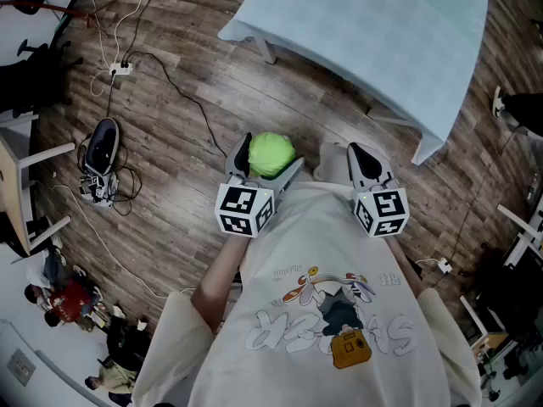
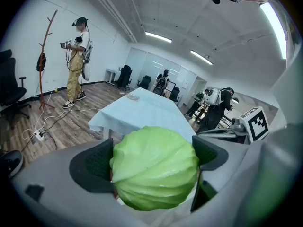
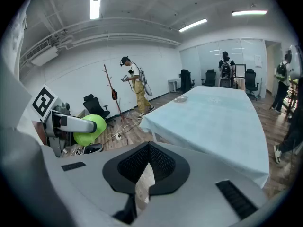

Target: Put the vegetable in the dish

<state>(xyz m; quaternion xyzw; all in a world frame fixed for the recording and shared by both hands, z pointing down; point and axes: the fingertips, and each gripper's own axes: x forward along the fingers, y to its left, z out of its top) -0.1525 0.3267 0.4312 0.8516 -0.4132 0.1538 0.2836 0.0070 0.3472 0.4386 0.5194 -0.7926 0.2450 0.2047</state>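
Green cabbage [image 2: 155,167] sits clamped between the pads of the left gripper [image 1: 268,156], held above the wooden floor [image 1: 187,125] close to the person's chest. To its right, the right gripper [image 1: 363,155] has its jaws pressed together, empty. Beyond stands the blue-clothed table [image 1: 399,41], with a small dish [image 2: 134,97] on it, well apart from the cabbage.

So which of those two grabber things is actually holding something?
The left gripper: its jaws clamp a green cabbage. The right gripper is shut and empty.
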